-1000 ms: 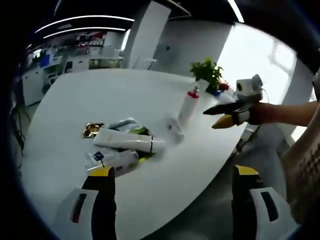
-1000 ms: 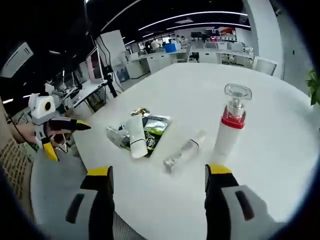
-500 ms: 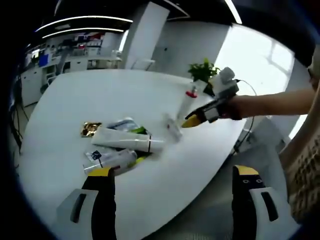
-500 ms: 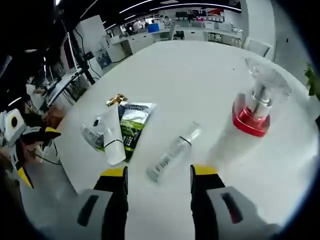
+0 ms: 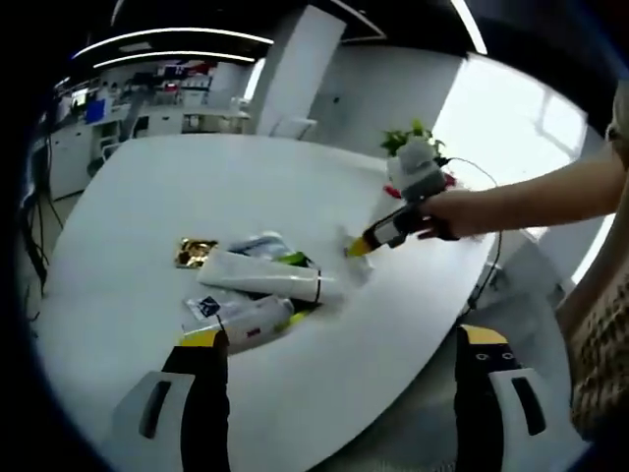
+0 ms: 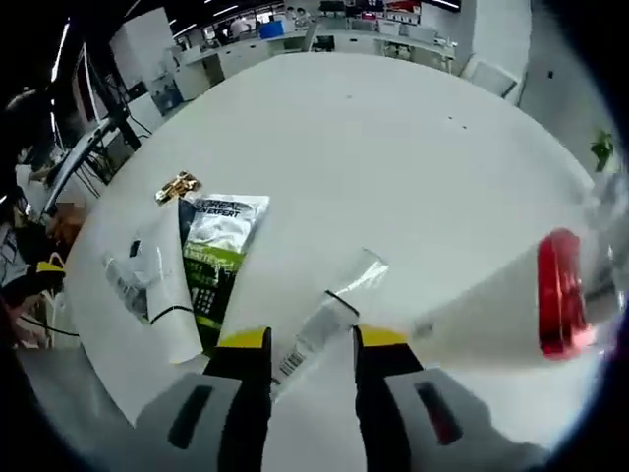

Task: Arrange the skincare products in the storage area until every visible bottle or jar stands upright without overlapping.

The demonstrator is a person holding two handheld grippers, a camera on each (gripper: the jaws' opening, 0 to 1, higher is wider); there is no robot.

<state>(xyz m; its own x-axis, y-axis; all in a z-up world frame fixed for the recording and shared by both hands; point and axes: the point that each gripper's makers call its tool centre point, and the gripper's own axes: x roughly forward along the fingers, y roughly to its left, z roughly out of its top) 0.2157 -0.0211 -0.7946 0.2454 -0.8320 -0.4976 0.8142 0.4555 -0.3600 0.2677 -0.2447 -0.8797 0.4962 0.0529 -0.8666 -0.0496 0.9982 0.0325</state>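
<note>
A small clear bottle [image 6: 329, 307] lies flat on the white table [image 6: 393, 147]. My right gripper [image 6: 312, 338] is low over it, open, with its lower end between the narrowly spaced jaws. Beside the right jaw is a white pump bottle with a red collar [image 6: 558, 293]. To the left lies a pile: a white tube [image 6: 169, 300] across a green sachet [image 6: 218, 244], and a gold packet [image 6: 177, 186]. My left gripper [image 5: 342, 339] hangs wide open and holds nothing, short of that pile [image 5: 257, 285]. In the left gripper view the right gripper [image 5: 360, 246] reaches in from the right.
A potted plant [image 5: 414, 144] stands at the table's far edge. The person's arm [image 5: 531, 202] stretches across the right side of the left gripper view. The curved table edge [image 5: 413, 344] runs just ahead of my left jaws. Desks and office furniture [image 6: 295, 20] lie beyond the table.
My right gripper has dropped towards the table and onto the clear bottle, and its jaws have narrowed around it. My left gripper has stayed wide open and almost still.
</note>
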